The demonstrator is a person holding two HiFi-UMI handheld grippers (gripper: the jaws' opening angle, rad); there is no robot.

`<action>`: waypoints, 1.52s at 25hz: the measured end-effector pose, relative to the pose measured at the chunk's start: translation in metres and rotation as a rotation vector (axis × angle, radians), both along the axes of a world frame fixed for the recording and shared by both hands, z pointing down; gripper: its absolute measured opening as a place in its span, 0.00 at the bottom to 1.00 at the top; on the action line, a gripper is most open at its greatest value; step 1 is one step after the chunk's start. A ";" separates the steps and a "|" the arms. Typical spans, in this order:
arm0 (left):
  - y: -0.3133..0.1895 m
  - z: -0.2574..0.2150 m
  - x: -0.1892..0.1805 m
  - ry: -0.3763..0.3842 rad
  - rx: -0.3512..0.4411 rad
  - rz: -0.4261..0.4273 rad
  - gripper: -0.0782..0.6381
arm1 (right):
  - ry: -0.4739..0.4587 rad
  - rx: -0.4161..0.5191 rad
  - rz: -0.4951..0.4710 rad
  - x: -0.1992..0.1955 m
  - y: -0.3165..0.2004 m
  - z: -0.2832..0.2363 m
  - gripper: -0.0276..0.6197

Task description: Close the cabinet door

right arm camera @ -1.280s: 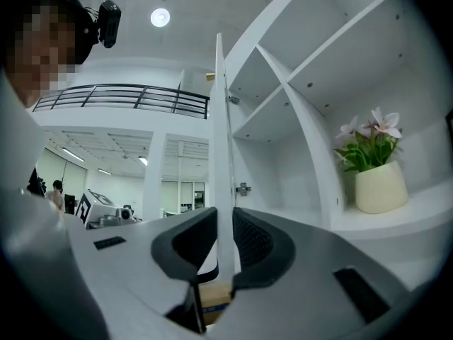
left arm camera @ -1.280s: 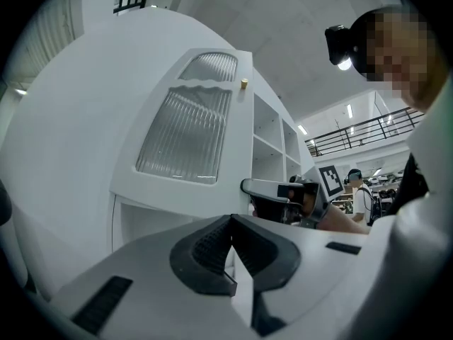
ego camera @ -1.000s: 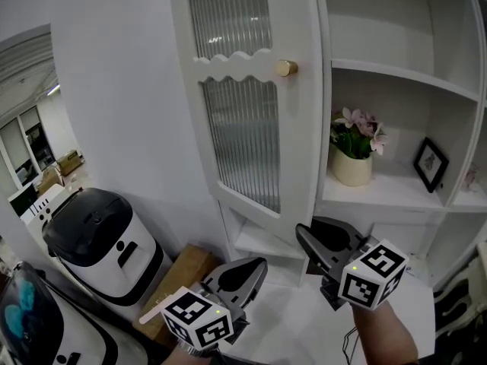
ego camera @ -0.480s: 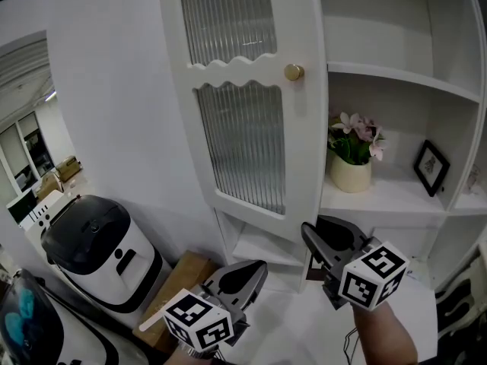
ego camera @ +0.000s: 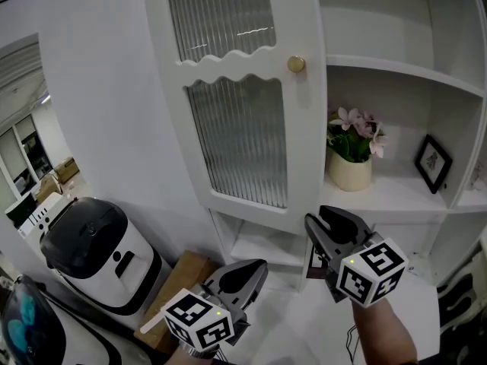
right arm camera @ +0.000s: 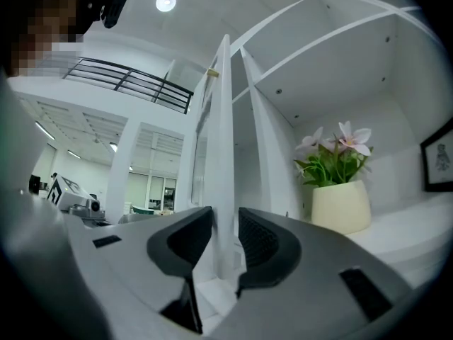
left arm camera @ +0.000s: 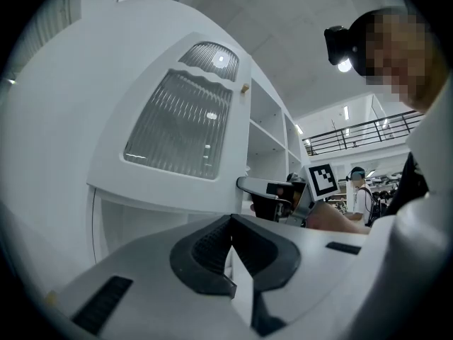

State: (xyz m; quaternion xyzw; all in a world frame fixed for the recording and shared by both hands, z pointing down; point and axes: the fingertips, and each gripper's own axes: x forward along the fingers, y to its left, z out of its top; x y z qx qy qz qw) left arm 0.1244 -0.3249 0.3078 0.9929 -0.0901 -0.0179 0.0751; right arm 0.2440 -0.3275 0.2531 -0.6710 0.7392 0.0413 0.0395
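Against white wall (ego camera: 91,90), shelved cabinet (ego camera: 403,71), door (ego camera: 243,120) ajar

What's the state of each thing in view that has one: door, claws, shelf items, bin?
door: ajar, not yet shut.
left claw: shut, empty.
right claw: open, jaws have just been opening, door edge between them.
plant: upright on shelf.
frame: upright, same shelf.
bin: lid down.
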 end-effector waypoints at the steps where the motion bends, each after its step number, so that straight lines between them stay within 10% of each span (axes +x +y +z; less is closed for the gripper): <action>1: 0.000 0.000 0.001 0.001 0.001 0.002 0.12 | -0.001 0.000 0.010 0.003 -0.001 0.000 0.22; 38: -0.016 0.000 -0.031 -0.001 -0.004 -0.086 0.12 | -0.099 -0.021 0.099 0.055 -0.039 0.006 0.30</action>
